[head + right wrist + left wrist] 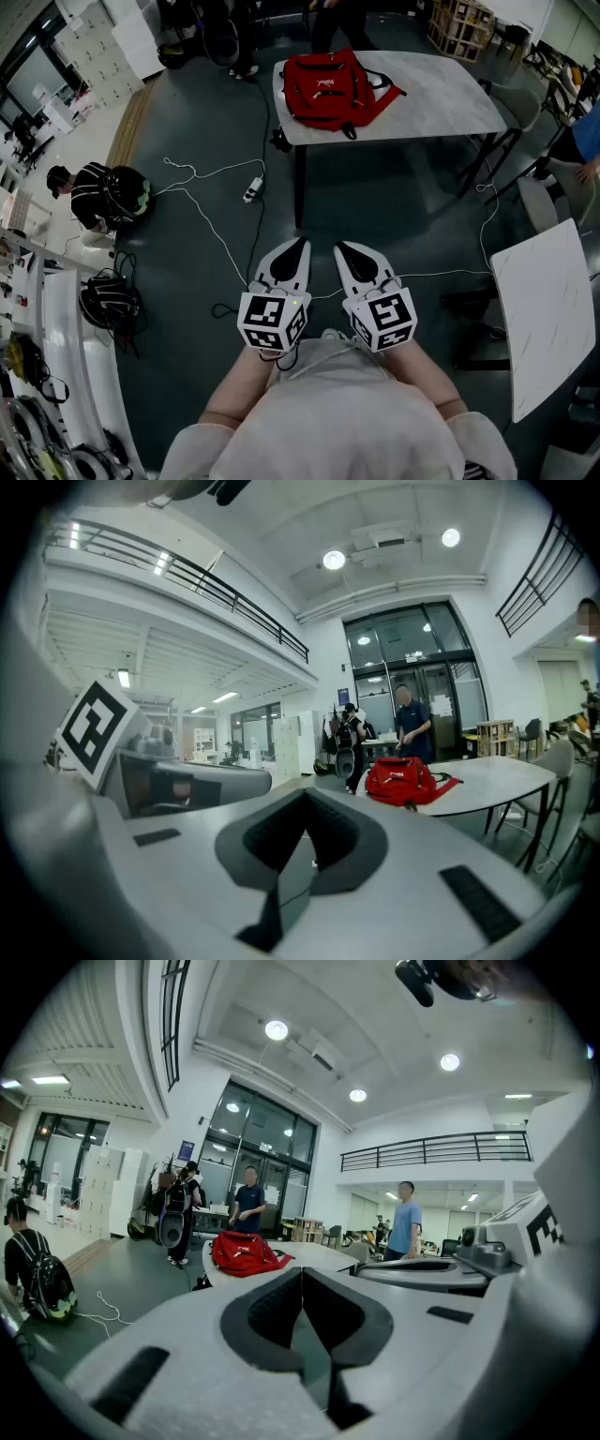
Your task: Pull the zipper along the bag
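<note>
There are two tongs, low in the centre of the head view, side by side and apart from each other: the left tongs [300, 244] and the right tongs [340, 247]. Each carries one cube of black-and-white square markers. Both are pressed together at the tips, with nothing between them. There is one red bag [328, 89], lying at the left end of a pale marbled tabletop [441, 94] at the top of the frame, well apart from both tongs. It bears a small white logo, too small to read, and its zipper cannot be made out. A second white tabletop [548, 309] stands at the right edge. The floor [187, 281] is dark grey, crossed by white cables [211, 225] that run to one power strip [252, 190]. At the left, one person [98, 192] in a striped top crouches. The room is a tall hall with glass doors, ceiling spotlights and a railed balcony.
</note>
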Motion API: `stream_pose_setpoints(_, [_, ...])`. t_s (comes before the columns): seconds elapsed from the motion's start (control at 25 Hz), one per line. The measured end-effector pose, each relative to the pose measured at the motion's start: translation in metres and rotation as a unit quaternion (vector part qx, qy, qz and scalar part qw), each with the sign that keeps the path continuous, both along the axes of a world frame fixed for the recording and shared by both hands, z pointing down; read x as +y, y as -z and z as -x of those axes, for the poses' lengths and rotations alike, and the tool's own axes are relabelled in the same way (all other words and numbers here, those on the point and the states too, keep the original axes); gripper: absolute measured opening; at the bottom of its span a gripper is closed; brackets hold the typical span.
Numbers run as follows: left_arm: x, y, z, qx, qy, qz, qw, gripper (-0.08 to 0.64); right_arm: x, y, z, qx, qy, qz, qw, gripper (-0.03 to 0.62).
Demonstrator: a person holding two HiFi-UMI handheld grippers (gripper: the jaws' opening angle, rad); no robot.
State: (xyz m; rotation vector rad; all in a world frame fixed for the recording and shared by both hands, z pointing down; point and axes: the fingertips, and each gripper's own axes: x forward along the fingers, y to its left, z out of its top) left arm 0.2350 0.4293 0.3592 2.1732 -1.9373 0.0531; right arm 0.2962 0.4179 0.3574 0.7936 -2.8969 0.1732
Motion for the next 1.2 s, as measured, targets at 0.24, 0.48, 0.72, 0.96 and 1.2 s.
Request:
stream_pose_setpoints(0.24, [-0.007,-0.013,-0.008,0.005,-0.01,0.01,0.9999,0.02,-0.006,-0.002,-0.005,-0.007,0.003,0.005,1.0,0.026])
stream_pose_setpoints(0.48, [-0.016,-0.021,-0.012,-0.005,-0.014,0.018,0.9997,0.02,-0.016,-0.014,-0.004,-0.013,-0.001,0.031,0.999,0.026])
stream_pose_setpoints(0.72, [-0.023,-0.034,0.009,0.002,0.002,0.038,0.9993,0.02,-0.03,-0.028,0.009,-0.017,0.0,0.066,0.998,0.026])
stream_pose_setpoints(0.96, [-0.048,-0.047,0.043,0.012,0.008,0.052,0.9986,0.02,-0.058,-0.043,0.033,-0.009,-0.006,0.09,0.996,0.028])
stream_pose_setpoints(1.2, [-0.109,-0.058,0.091,0.0,-0.014,0.058,0.9982,0.02,-0.116,-0.062,0.071,0.006,-0.046,0.115,0.992,0.028])
